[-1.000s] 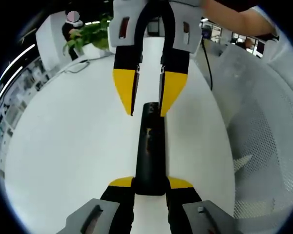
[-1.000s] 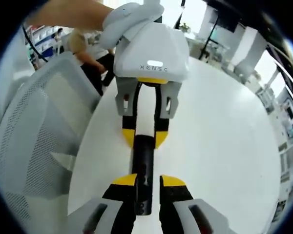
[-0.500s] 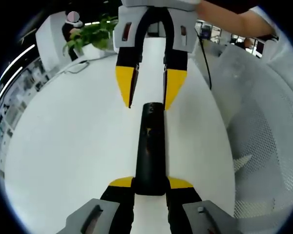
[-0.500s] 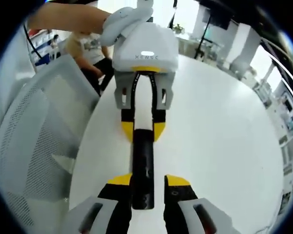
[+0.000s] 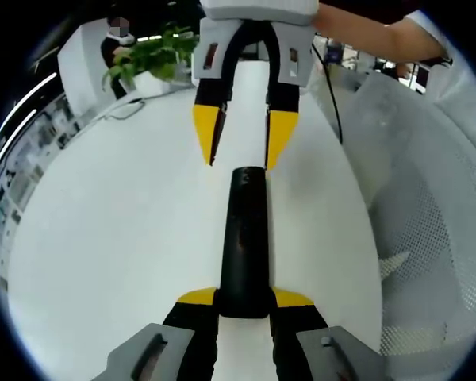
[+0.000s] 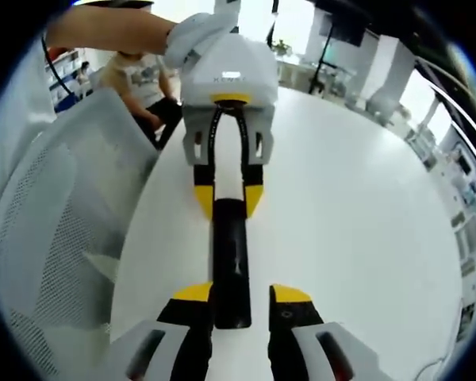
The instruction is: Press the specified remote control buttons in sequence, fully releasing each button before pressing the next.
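One black remote control [image 5: 243,238], two grippers [image 5: 243,300] [image 5: 239,139], one white table [image 5: 111,238], one mesh chair [image 5: 436,238], one potted plant [image 5: 147,55]

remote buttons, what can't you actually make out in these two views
- Remote buttons, left gripper view: dark top face blurred, no button or label readable.
- Remote's near end, left gripper view: hidden between the left gripper tips.
- Remote's other end, right gripper view: cut off between the right gripper tips.
- Contact under the right gripper's tips: too small to tell.
- White table far edge: lost in glare.
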Motion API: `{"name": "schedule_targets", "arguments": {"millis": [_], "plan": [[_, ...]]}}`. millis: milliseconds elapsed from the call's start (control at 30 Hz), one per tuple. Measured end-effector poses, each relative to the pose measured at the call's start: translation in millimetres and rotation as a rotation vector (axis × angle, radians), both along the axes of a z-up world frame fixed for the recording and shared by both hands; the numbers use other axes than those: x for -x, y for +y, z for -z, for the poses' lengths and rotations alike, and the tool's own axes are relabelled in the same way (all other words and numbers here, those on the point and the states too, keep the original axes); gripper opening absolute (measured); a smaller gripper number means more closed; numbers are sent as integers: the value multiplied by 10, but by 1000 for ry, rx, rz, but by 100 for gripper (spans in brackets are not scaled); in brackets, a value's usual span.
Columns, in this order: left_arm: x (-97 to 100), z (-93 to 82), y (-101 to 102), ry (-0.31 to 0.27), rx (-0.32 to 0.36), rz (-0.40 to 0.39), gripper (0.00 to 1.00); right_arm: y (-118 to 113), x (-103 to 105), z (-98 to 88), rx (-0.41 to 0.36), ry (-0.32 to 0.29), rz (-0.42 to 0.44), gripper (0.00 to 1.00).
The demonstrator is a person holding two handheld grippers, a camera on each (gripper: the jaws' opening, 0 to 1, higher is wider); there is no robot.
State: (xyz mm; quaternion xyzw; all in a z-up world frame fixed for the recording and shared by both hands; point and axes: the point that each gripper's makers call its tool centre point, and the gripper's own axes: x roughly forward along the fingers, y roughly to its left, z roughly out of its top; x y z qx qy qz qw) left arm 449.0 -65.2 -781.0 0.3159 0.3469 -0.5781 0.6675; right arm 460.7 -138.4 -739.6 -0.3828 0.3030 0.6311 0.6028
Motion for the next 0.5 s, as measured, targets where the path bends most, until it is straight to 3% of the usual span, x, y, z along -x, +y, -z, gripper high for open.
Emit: {"name": "schedule_targets", "arguments": {"millis": [500], "plan": [[18,-15,-1,-4,5,0,23,-208,-31,51,-42,15,53,25]]}}
